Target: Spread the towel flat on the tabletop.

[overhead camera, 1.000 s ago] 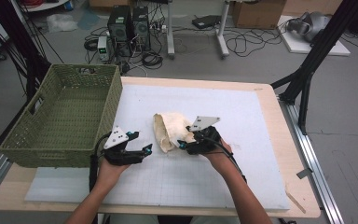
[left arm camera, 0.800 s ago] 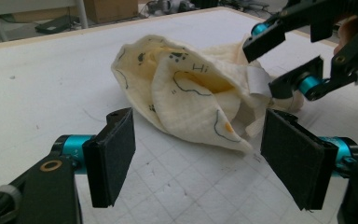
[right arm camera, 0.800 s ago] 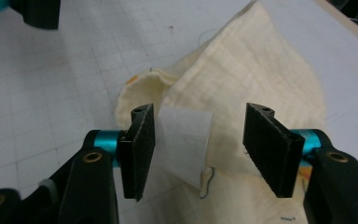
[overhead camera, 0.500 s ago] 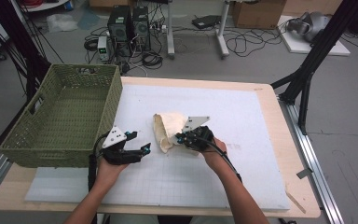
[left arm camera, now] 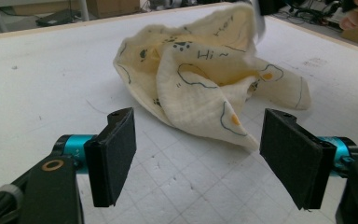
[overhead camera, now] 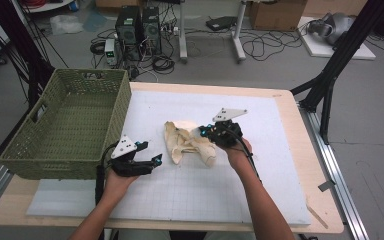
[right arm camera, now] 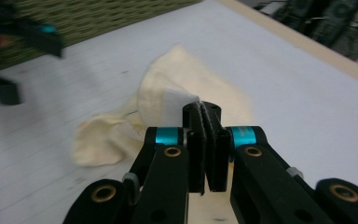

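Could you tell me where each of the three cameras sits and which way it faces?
High view: above the person's side, facing forward and down on the table; both forearms, left gripper, right gripper.
Left gripper view: rides the left gripper, looking between its open jaws at the cloth.
Right gripper view: rides the right gripper, its jaws shut on the cloth's edge; the basket lies beyond.
All three views share the cloth.

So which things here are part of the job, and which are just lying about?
In the job:
- crumpled cream printed cloth, pinched by the right gripper
- left gripper, fingers open, beside the cloth
- green woven basket, likely

Lying about:
- computer towers on the floor
- cardboard box
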The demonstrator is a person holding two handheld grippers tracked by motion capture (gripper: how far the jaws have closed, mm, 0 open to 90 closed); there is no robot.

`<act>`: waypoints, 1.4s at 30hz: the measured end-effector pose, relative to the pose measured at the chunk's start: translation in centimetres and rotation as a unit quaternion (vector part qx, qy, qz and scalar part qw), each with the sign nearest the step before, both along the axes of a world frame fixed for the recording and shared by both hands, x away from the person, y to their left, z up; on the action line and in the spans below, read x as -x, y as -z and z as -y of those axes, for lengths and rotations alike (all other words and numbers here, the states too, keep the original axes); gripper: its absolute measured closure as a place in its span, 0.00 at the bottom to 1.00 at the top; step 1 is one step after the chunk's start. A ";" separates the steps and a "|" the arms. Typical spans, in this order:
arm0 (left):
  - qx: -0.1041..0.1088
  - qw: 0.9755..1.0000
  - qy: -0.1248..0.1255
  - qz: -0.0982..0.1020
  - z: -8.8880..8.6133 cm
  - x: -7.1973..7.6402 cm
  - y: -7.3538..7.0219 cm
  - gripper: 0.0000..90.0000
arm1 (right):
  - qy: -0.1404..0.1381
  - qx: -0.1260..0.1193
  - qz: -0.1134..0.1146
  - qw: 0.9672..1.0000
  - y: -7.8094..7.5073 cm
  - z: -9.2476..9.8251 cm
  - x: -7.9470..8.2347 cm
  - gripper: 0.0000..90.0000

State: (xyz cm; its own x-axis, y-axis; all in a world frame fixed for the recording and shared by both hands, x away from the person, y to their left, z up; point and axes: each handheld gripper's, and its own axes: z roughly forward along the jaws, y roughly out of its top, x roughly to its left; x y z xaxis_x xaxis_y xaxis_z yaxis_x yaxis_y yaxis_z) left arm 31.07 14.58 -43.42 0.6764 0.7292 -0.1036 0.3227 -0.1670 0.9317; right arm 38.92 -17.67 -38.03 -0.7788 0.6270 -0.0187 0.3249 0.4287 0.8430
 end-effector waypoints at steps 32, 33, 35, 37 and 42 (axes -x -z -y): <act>0.000 1.000 0.008 -0.007 0.3 0.0 0.0 0.31 | 0.190 -0.003 0.006 0.982 1.5 4.9 -1.8 0.67; 0.001 1.000 0.008 -0.008 0.3 0.0 0.0 0.31 | 0.186 -0.001 0.009 0.983 1.6 5.1 -1.2 0.66; 0.006 1.000 0.006 -0.009 0.2 0.0 0.0 0.31 | 0.179 0.000 0.006 0.984 2.0 5.3 0.0 0.65; 0.008 1.000 0.006 -0.008 0.2 0.0 -0.1 0.31 | 0.171 -0.004 -0.001 0.985 2.7 5.5 1.1 0.63; 0.014 1.000 0.000 -0.005 0.1 -0.1 -0.1 0.31 | 0.161 -0.001 -0.044 0.986 4.9 5.4 3.0 0.60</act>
State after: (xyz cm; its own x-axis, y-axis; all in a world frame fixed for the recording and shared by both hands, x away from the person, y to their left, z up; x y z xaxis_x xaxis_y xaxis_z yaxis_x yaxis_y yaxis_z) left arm 31.14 14.46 -43.32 0.6759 0.7253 -0.1304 0.3322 -0.1418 0.9325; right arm 35.96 -23.04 -42.93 -0.5377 0.8422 0.0409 0.5157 0.2901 0.8061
